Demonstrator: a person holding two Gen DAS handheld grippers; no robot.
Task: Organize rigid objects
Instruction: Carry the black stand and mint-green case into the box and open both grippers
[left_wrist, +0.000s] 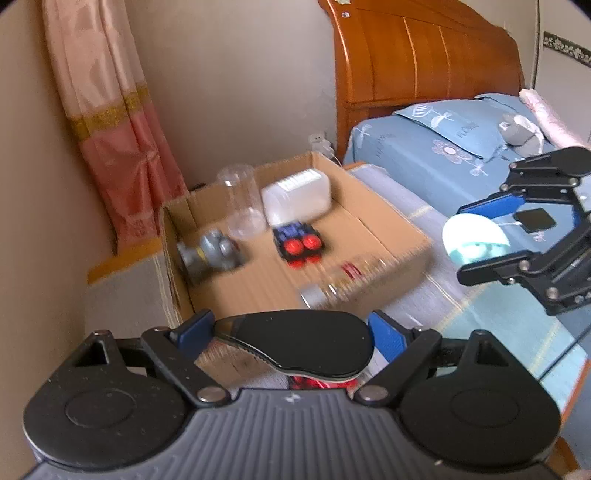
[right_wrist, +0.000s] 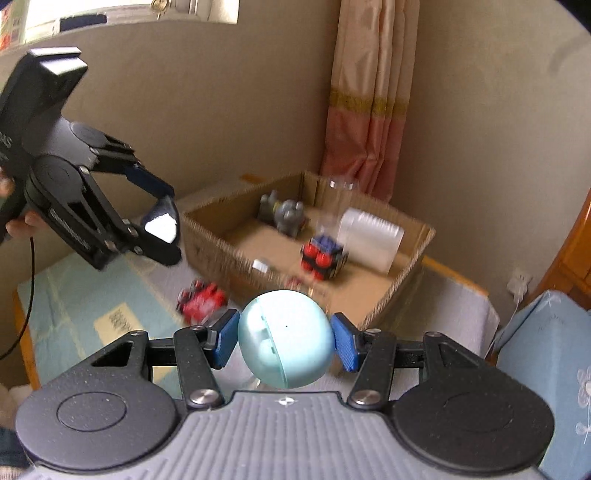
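My left gripper (left_wrist: 291, 332) is shut on a black computer mouse (left_wrist: 306, 343), held in front of an open cardboard box (left_wrist: 391, 236). My right gripper (right_wrist: 284, 338) is shut on a pale blue egg-shaped case (right_wrist: 284, 339), also short of the box (right_wrist: 406, 280). In the box lie a grey elephant toy (left_wrist: 214, 251), a clear plastic cup (left_wrist: 242, 199), a white plastic container (left_wrist: 295, 199) and a black cube with red balls (left_wrist: 301, 243). A red toy car (right_wrist: 201, 299) lies outside the box on the mat. The left gripper (right_wrist: 162, 225) shows in the right wrist view, the right gripper (left_wrist: 491, 236) in the left.
The box stands on a grey-blue mat (right_wrist: 85, 295) in a room corner, beside a pink curtain (left_wrist: 118, 140). A bed with blue bedding (left_wrist: 424, 155) and a wooden headboard (left_wrist: 417, 51) is to the right. A small clear bottle (left_wrist: 332, 284) lies at the box's near edge.
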